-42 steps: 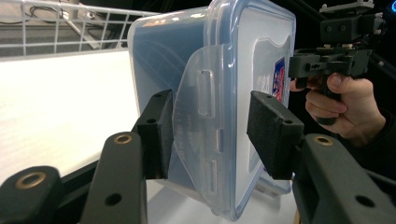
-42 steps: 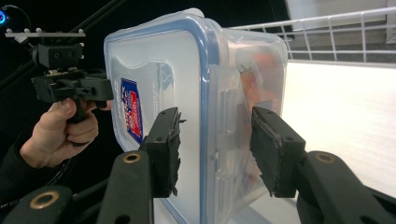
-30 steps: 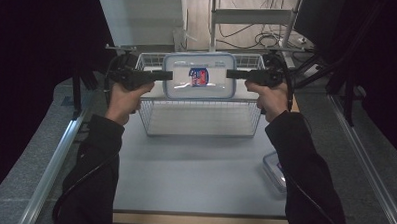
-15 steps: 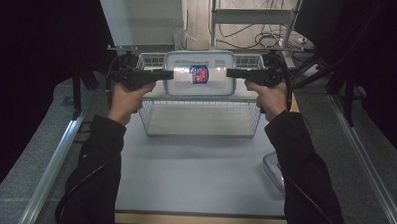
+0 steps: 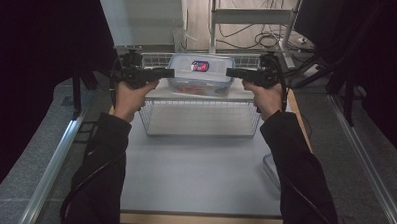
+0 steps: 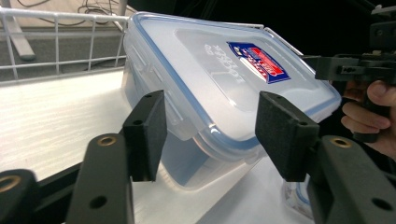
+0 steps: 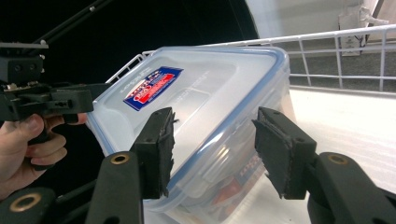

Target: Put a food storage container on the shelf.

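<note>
- Left claw point(image 5: 172, 72) has just been opening; in the left gripper view its pads stand clear either side of the container's point(image 6: 219, 79) end latch.
- Right claw point(image 5: 229, 72) likewise has just been widening, pads off the opposite end.
- The lidded container sits in the wire basket point(image 5: 201, 123) on the counter point(image 5: 194, 177).
- Rigid, smooth plastic, likely slippery; grip the end latch flaps.

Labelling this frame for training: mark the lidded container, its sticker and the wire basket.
lidded container point(image 5: 200, 77), high view, front wall.
sticker point(image 6: 261, 61), left gripper view, its middle.
wire basket point(image 5: 201, 118), high view, front mesh wall.
</note>
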`<act>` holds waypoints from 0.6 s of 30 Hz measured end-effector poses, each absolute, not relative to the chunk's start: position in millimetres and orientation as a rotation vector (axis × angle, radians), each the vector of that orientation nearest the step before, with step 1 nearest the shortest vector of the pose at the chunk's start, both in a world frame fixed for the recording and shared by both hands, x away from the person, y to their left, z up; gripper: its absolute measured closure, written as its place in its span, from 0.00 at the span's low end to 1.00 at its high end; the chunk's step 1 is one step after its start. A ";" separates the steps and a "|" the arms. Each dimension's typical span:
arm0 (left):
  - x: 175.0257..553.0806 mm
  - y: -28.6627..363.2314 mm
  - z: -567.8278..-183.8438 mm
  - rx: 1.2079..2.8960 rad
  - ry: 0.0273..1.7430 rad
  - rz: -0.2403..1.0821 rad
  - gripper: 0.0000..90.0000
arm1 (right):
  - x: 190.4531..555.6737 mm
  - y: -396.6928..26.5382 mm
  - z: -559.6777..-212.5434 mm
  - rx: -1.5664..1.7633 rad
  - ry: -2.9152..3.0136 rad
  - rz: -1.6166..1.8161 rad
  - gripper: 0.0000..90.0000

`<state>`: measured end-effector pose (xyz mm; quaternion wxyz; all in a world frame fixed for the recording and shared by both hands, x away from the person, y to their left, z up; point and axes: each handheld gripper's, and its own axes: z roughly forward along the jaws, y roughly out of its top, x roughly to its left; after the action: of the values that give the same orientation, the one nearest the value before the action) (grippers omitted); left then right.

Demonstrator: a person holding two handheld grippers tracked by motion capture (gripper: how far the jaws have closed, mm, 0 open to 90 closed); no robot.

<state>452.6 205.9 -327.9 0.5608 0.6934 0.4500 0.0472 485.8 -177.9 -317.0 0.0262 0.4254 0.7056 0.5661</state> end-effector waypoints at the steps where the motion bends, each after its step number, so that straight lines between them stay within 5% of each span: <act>1: 452.1 205.9 -327.7 1.634 1.062 0.118 0.48 | 486.4 -178.5 -318.1 1.319 2.171 1.754 0.52; 6: 440.6 207.4 -324.6 1.666 1.037 0.207 0.41 | 479.5 -182.8 -314.3 1.242 2.139 1.704 0.53; 10: 424.3 214.3 -326.0 1.688 1.001 0.291 0.41 | 458.1 -188.1 -306.6 1.143 2.147 1.698 0.73; 13: 415.1 217.5 -331.1 1.694 0.979 0.320 0.52 | 432.9 -181.5 -310.4 1.015 2.205 1.649 0.92; 18: 402.7 217.2 -343.9 1.688 0.955 0.309 0.54 | 420.9 -164.7 -325.0 0.924 2.299 1.551 0.97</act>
<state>402.7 217.2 -343.9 0.5552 0.7148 0.4045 0.1307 420.9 -164.7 -325.0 0.1090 0.3143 0.7818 0.5275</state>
